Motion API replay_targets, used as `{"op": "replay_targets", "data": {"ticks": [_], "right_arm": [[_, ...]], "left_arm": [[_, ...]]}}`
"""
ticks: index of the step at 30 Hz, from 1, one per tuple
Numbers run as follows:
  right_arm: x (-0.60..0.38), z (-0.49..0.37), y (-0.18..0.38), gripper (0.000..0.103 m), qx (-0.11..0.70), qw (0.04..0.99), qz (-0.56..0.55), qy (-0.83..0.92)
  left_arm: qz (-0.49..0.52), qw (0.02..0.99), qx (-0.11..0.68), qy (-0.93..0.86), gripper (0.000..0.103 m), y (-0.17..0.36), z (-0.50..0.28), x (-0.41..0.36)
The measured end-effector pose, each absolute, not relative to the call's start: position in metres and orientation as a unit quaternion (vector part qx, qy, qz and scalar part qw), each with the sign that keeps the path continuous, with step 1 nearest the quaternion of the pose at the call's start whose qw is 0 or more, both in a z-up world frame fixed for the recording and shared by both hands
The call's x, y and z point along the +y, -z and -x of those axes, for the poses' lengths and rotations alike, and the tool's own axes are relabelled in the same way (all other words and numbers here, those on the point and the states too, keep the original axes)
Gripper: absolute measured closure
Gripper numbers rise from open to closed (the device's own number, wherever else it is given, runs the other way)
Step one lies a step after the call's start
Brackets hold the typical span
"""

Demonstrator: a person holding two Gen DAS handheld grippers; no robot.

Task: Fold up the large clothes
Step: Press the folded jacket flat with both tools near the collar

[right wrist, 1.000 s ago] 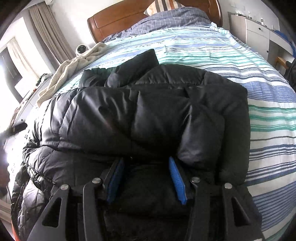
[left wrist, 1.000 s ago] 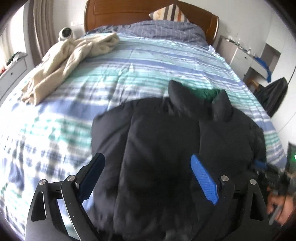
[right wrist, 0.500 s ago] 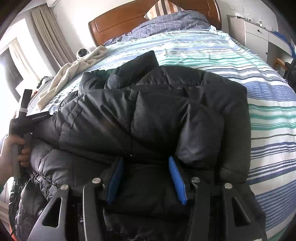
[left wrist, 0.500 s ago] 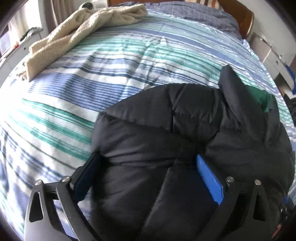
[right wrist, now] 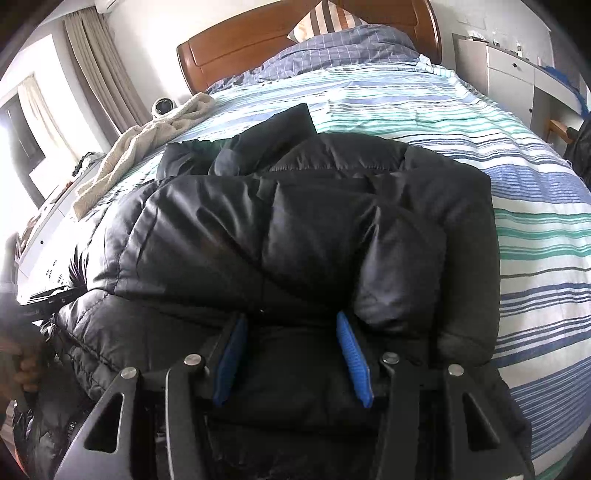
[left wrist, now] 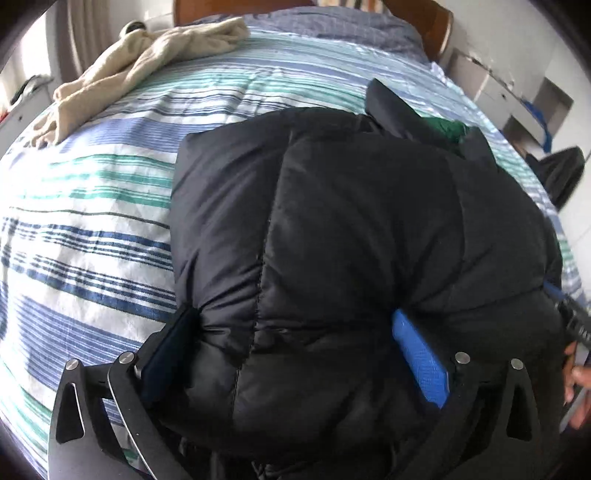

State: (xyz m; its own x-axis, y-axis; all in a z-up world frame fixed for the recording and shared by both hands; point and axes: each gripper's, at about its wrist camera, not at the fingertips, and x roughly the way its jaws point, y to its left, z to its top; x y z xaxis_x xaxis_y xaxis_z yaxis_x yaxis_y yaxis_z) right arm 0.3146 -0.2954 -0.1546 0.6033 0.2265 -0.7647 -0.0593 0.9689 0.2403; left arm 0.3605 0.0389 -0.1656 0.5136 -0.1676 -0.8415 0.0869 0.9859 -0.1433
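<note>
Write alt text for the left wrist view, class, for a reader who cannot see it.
A black puffer jacket lies folded on a striped bed, and the left gripper straddles its near edge with fingers spread wide around the padding. A cream blanket lies crumpled near the far left corner, by the wooden headboard.

Your frames were daylit, window point(right wrist: 22, 122) glare blown out upper left; fisheye edges bent, dark, slightly soft.

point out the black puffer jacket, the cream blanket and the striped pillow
black puffer jacket point(left wrist: 351, 221), left wrist view, quilted top panel
cream blanket point(left wrist: 122, 77), left wrist view, crumpled middle
striped pillow point(right wrist: 325, 16), right wrist view, exposed corner
</note>
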Motion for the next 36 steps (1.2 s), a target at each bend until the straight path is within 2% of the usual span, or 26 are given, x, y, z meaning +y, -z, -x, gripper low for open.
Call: {"op": "replay_targets", "data": {"ticks": [7, 14, 18, 22, 30, 36], "right_arm": [[-0.292, -0.308, 0.148, 0.051, 0.428, 0.897, -0.087, -0.075], [-0.289, -0.246, 0.097, 0.050, 0.436, 0.888, -0.101, -0.108], [-0.273, -0.195, 0.091, 0.050, 0.473, 0.868, -0.067, -0.135], [-0.259, -0.165, 0.132, 0.046, 0.524, 0.840, -0.040, -0.131], [-0.271, -0.156, 0.157, 0.044, 0.464, 0.870, -0.082, -0.144], [-0.269, -0.154, 0.159, 0.044, 0.449, 0.878, -0.077, -0.143]], "left_arm": [[0.023, 0.878, 0.472, 0.076, 0.001, 0.129, -0.318, 0.026], [-0.033, 0.878, 0.453, 0.148, 0.001, 0.089, -0.233, -0.011], [-0.074, 0.866, 0.467, 0.165, 0.001, 0.101, -0.198, -0.037], [-0.106, 0.851, 0.492, 0.148, 0.000, 0.145, -0.188, -0.056], [-0.070, 0.869, 0.470, 0.137, 0.000, 0.167, -0.186, -0.049], [-0.067, 0.877, 0.455, 0.139, 0.000, 0.174, -0.180, -0.048]]}}
